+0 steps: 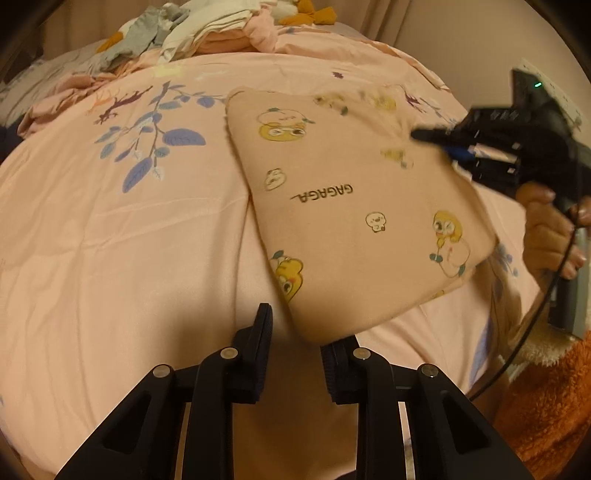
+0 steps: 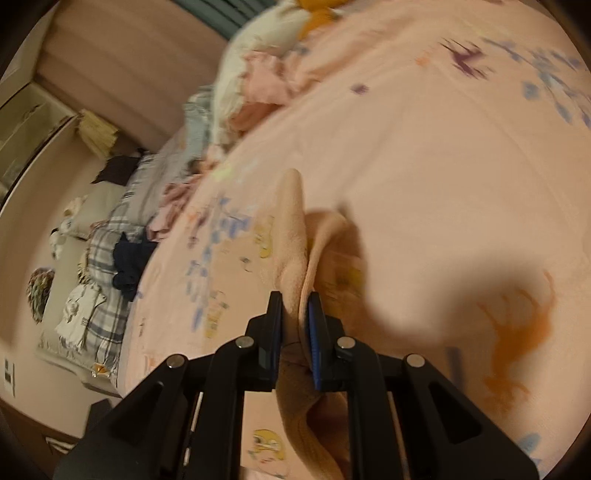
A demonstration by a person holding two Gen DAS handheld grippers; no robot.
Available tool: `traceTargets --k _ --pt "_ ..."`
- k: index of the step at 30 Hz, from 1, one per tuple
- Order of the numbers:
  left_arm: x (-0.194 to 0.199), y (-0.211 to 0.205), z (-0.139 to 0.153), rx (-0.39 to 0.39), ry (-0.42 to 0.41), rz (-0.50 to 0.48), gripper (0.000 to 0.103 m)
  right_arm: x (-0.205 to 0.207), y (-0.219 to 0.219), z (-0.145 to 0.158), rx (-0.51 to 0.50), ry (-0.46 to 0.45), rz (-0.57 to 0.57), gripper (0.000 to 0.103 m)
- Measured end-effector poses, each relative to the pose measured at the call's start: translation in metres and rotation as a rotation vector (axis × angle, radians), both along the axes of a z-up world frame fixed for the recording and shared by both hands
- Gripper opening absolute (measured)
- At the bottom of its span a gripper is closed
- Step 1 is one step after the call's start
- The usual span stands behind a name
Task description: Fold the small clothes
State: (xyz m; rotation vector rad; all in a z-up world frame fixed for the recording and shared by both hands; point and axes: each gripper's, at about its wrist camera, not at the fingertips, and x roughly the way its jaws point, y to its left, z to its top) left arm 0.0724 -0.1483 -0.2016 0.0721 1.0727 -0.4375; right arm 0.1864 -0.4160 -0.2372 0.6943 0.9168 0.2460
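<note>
Pink bedspread [image 1: 110, 240]: right gripper [image 2: 295, 314] fingers pinch garment [image 1: 351, 206]; left gripper [image 1: 295, 339] fingers spread.

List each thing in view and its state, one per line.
Cartoon-print garment: folded, partly lifted off the bed.
Right gripper: shut on the garment's edge.
Left gripper: open, garment corner between its fingers.
Clothes pile: unfolded, heaped.
Bedspread: spread out.

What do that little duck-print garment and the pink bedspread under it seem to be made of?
The duck-print garment looks like soft, matte knit or fleece: thick rounded folds, and a fuzzy nap where the right gripper pinches it. The bedspread looks like smoother woven cotton, perhaps sateen: thin sharp creases and a faint sheen.
</note>
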Motion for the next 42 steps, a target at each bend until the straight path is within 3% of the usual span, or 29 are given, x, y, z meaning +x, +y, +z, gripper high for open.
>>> traceTargets --k 4,8,12,14,18,21,24,27,30,37,42 --pt "0.003 0.012 -0.002 -0.035 0.033 0.016 0.026 -0.004 -0.005 -0.019 -0.022 0.078 -0.03 0.016" --pt "0.0 0.029 0.01 -0.058 0.044 0.031 0.024 -0.009 0.002 0.004 -0.138 0.093 -0.057 0.017" --pt "-0.008 0.033 0.032 -0.018 -0.064 0.023 0.019 -0.022 0.019 0.041 -0.315 0.009 -0.043 0.019" --pt "-0.007 0.032 0.041 -0.015 -0.126 0.021 0.019 -0.029 0.024 0.051 -0.297 -0.029 -0.01 0.019" --pt "0.022 0.023 0.05 -0.132 -0.167 0.017 0.019 -0.036 0.042 0.054 -0.276 -0.061 0.061 0.019" --pt "0.037 0.003 0.037 -0.046 -0.207 0.037 0.019 -0.038 0.056 0.039 -0.322 -0.023 0.089 0.019" --pt "0.049 -0.009 0.022 -0.012 -0.2 0.026 0.019 -0.039 0.059 0.017 -0.322 0.042 0.103 0.019" --pt "0.05 -0.021 0.006 0.06 -0.226 0.028 0.019 -0.043 0.054 -0.007 -0.345 0.101 0.087 0.012" --pt "0.047 -0.025 -0.003 0.119 -0.233 0.022 0.019 -0.054 0.053 -0.016 -0.365 0.092 0.083 0.012" --pt "0.031 -0.018 -0.008 0.144 -0.255 0.016 0.019 -0.071 0.065 -0.023 -0.44 0.062 0.055 0.012" --pt "0.03 -0.007 -0.007 0.09 -0.202 0.039 0.019 -0.08 0.065 -0.025 -0.439 0.061 0.056 0.012"
